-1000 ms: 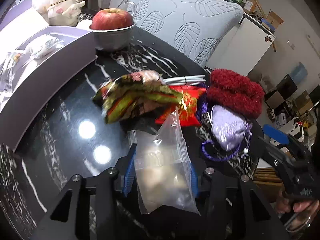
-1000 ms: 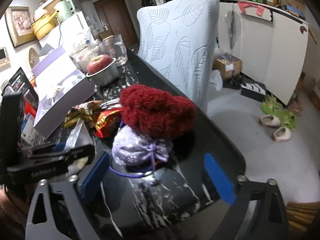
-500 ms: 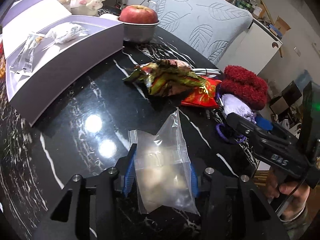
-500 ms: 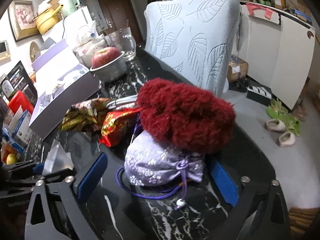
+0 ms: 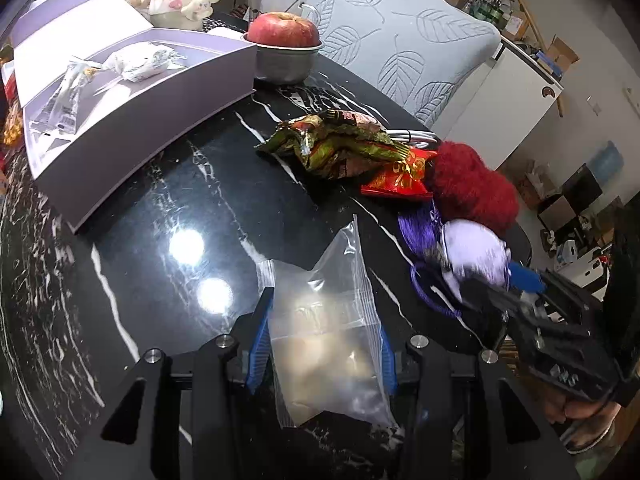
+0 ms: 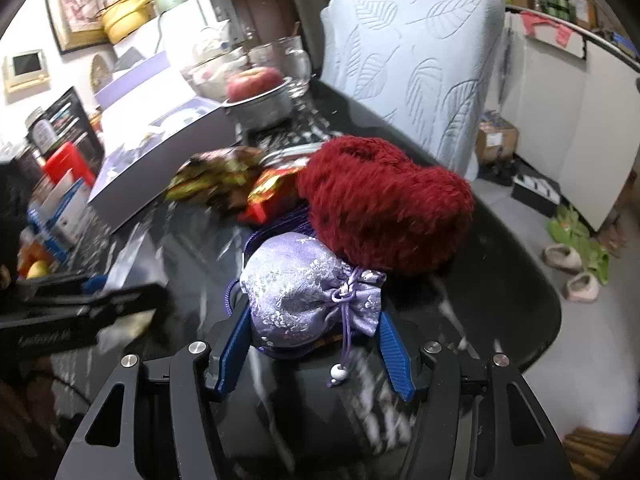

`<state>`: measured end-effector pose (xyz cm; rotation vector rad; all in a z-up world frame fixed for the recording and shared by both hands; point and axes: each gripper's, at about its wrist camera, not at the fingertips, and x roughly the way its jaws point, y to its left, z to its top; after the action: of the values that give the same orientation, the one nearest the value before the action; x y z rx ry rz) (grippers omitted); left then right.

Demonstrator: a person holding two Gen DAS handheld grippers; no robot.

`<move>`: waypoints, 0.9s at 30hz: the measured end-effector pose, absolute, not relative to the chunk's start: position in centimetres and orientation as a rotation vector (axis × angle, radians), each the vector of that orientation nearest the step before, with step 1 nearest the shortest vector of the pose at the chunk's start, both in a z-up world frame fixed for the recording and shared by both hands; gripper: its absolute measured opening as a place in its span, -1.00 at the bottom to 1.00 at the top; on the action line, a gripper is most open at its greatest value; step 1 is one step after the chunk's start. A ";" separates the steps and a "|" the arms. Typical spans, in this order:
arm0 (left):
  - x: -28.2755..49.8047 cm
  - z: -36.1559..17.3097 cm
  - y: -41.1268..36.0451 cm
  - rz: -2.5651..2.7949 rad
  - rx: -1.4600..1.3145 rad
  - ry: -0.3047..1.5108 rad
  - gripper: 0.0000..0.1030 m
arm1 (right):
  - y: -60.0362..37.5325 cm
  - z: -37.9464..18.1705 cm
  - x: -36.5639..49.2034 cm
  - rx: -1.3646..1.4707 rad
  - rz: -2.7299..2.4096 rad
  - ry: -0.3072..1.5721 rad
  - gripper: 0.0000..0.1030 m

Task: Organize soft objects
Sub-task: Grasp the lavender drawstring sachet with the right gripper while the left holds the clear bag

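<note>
My left gripper (image 5: 322, 344) is shut on a clear zip bag (image 5: 328, 328) of pale lumps and holds it above the black marble table (image 5: 168, 208). My right gripper (image 6: 314, 340) has its blue fingers against both sides of a lilac drawstring pouch (image 6: 304, 292), which also shows in the left wrist view (image 5: 476, 252). A fluffy red item (image 6: 384, 216) lies just behind the pouch. Green and red snack packets (image 5: 344, 148) lie beyond. An open purple box (image 5: 132, 92) holding wrapped items stands at the far left.
A metal bowl with an apple (image 5: 284, 36) and a glass jug (image 6: 296, 64) stand at the back. A leaf-patterned chair back (image 6: 412, 64) rises behind the table. The table's rounded edge (image 6: 536, 312) is close on the right. Clutter (image 6: 60, 184) fills the left side.
My right gripper has moved forward around the lilac pouch and closed in on it. My left gripper has pulled back and left with the zip bag, showing more of the purple box.
</note>
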<state>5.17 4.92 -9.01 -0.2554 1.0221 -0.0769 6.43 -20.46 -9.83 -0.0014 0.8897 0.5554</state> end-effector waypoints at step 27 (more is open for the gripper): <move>2.6 -8.3 5.1 -0.071 -0.245 1.006 -0.15 | -17.9 -10.4 3.3 -0.145 0.522 0.834 0.04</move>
<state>2.60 5.13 -8.30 -0.2449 1.0065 -0.0708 3.31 -17.90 -10.39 -0.1449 0.8338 0.5220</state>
